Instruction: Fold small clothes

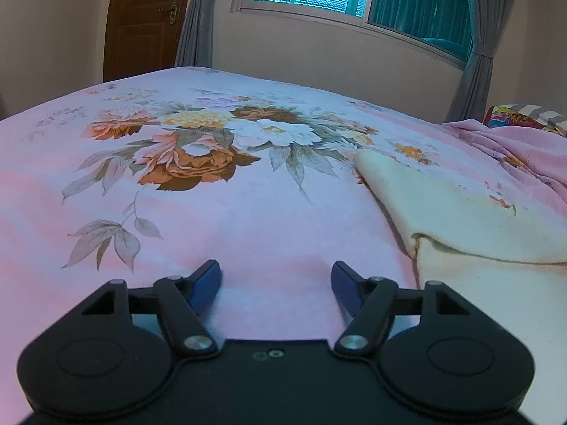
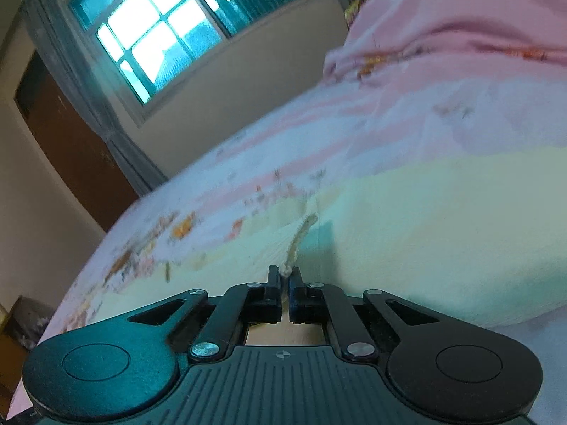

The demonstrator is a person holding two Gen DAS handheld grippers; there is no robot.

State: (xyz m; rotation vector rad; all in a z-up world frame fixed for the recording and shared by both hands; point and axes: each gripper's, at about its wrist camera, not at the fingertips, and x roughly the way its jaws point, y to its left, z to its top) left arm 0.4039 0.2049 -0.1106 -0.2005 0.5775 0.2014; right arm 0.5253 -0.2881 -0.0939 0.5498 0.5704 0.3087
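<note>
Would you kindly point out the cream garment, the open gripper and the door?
cream garment [image 1: 460,219], left wrist view, its flat upper layer.
left gripper [image 1: 276,276], left wrist view, between its fingertips.
door [image 1: 141,17], left wrist view, wooden panel.

1 cream garment [image 1: 460,212], 2 grippers [image 1: 276,276] [image 2: 285,276], 1 bed [image 1: 248,219].

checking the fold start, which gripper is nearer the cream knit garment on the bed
Right. The right gripper is shut on an edge of the cream knit garment; the left gripper stands open over pink floral bedsheet, beside the garment.
</note>
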